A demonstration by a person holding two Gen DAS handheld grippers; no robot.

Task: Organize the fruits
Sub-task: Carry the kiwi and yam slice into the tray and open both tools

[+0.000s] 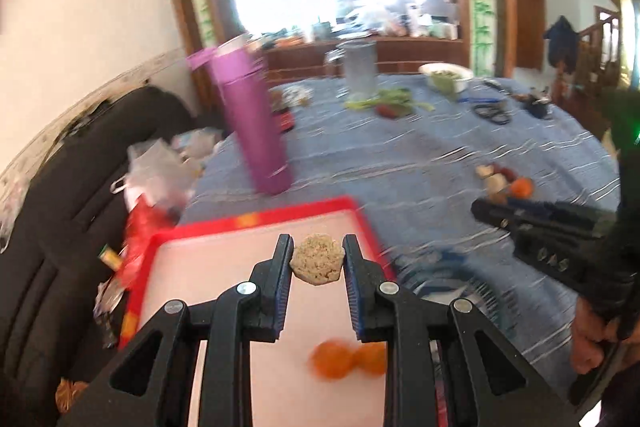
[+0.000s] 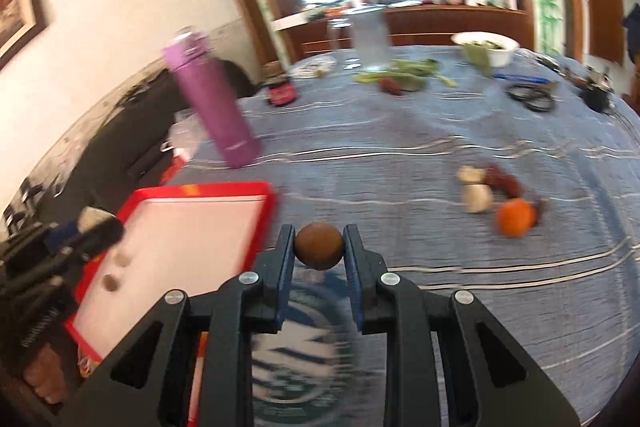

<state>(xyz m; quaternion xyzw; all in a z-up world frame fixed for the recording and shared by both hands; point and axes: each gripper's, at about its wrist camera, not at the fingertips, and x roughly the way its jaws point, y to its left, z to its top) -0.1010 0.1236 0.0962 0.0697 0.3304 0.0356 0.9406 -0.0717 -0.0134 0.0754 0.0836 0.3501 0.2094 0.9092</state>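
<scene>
While the left wrist view looks down over the tray, the left claw pinches a pale, rough lump between its two finger pads, right at the tips. The lump hangs above the tray's white floor, near its far red rim. Two oranges lie blurred on the tray, nearer the camera, under the claw's right finger. A purple bottle stands on the blue bench just beyond the tray. To the right, the right claw shows from the side, with a hand behind it; another orange and some pale and dark red pieces lie on the bench near it.

From the right wrist view, the right claw pinches a round brown fruit at its fingertips, held over the bench just right of the tray. An orange sits well to the right, touching pale pieces and dark red ones. The left claw appears as a blur at the tray's left edge.
</scene>
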